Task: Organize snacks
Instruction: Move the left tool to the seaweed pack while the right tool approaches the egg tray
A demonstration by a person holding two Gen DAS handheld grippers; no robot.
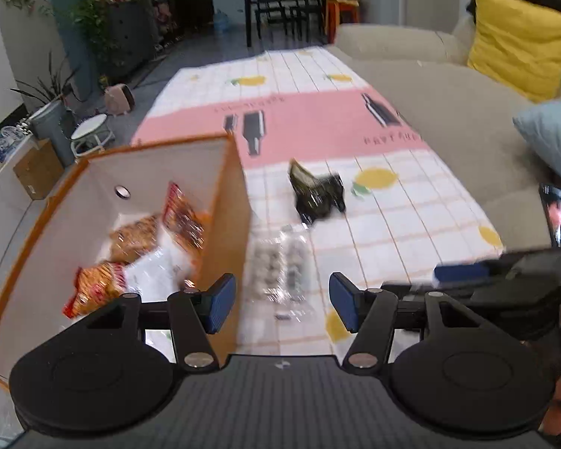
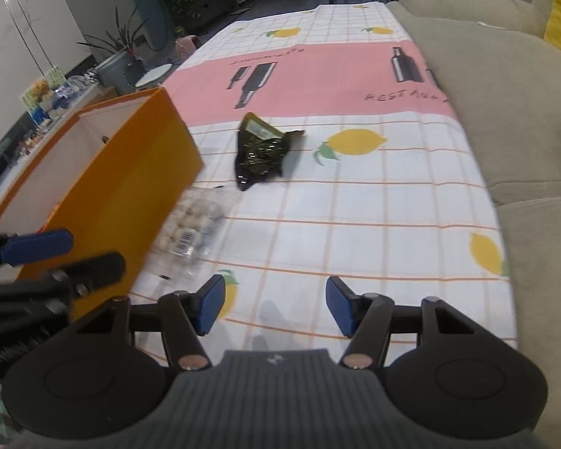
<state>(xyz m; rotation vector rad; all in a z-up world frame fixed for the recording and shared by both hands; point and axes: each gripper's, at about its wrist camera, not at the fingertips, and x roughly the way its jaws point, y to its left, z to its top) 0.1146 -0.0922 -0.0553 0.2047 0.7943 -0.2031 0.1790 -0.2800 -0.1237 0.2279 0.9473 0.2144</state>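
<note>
Orange card forms the outside of one open box (image 1: 224, 202), white inside, set at the near left of the table. Inside it, three crinkled foil snack packets are counted in the left wrist view: two orange-brown ones (image 1: 134, 239) (image 1: 97, 288) and one red one (image 1: 183, 220), lying over a clear wrapper on the box floor. One round metal eyelet (image 1: 122, 191) is seen in the far wall.

Two snacks are left outside the box. One clear plastic pack of small pale round pieces (image 2: 190, 232), with a barcode label, lies just beside the box's right wall. One dark green glossy packet (image 2: 261, 149), crumpled and pointed at its corners, lies farther off toward the middle of the table, apart from the clear pack.

One tablecloth (image 2: 374, 202) covers the table: white with an orange grid, yellow lemons, and a pink band printed with bottles. One beige sofa (image 1: 448, 119) runs along the right edge, carrying one yellow cushion (image 1: 520, 45).

Left gripper (image 1: 282, 301): jaws are set wide, blue ribbed pads facing each other, nothing gripped; the clear pack is seen beyond the gap.

Right gripper (image 2: 275, 305): jaws are moderately wide, over bare tablecloth, nothing held or touched.
</note>
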